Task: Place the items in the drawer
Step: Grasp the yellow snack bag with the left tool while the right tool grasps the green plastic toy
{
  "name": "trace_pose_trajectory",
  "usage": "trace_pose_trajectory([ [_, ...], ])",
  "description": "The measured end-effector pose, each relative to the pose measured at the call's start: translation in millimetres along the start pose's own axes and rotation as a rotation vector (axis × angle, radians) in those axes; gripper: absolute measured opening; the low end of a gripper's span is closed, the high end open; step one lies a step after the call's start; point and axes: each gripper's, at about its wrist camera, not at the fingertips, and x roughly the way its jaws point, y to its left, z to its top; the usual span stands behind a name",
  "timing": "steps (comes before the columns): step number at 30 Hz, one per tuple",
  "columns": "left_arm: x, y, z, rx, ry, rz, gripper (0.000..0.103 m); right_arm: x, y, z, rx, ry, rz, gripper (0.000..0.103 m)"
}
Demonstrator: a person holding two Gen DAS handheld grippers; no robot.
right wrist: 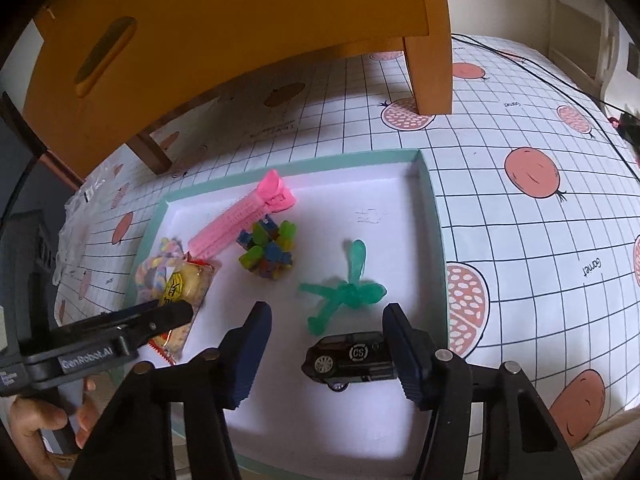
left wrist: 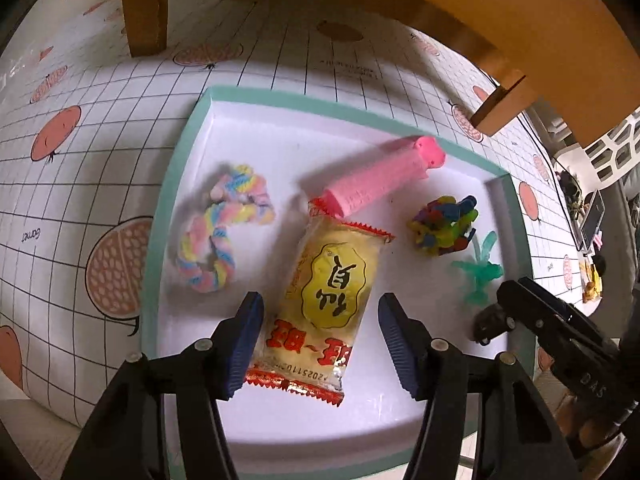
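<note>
A white tray with a teal rim [left wrist: 160, 240] [right wrist: 434, 220] holds the items. A yellow snack packet [left wrist: 332, 280] [right wrist: 188, 284] lies between the fingers of my left gripper [left wrist: 320, 308]. Its left pad is at the packet's edge, while a gap shows at the right pad, so the gripper is open. A black toy car [right wrist: 348, 356] [left wrist: 490, 322] sits by the right finger of my right gripper [right wrist: 328, 312]; the left finger stands well clear, so that gripper is open. Above the tray is an orange wooden drawer unit [right wrist: 240, 20] with a slot handle [right wrist: 104, 48].
Also in the tray: a pink ridged toy [left wrist: 380, 176] [right wrist: 240, 224], a pastel braided rope [left wrist: 220, 232], a multicoloured block cluster [left wrist: 444, 220] [right wrist: 268, 252] and a green dragonfly toy [left wrist: 478, 272] [right wrist: 344, 288]. The unit's wooden legs [left wrist: 146, 12] [right wrist: 430, 76] stand on the grid-patterned cloth [right wrist: 520, 120].
</note>
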Motion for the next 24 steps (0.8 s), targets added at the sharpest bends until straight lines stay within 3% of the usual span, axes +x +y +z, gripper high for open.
trace_pose_trajectory([
  [10,8.3,-16.9,-1.0,0.065,-0.013,0.052,0.061,22.6,-3.4,7.7,-0.028,0.041,-0.078,0.050],
  [14,8.4,-15.5,-2.6,0.088,-0.018,0.069,0.061,26.2,-4.5,8.5,-0.033,0.046,-0.081,0.041],
  [21,10.8,-18.3,-2.7,0.098,-0.024,0.079,0.061,25.6,-9.4,10.0,0.004,0.038,-0.047,0.037],
  [24,10.1,-17.9,-3.3,0.100,-0.026,0.092,0.056,24.0,-10.6,8.6,0.016,0.036,-0.040,0.036],
])
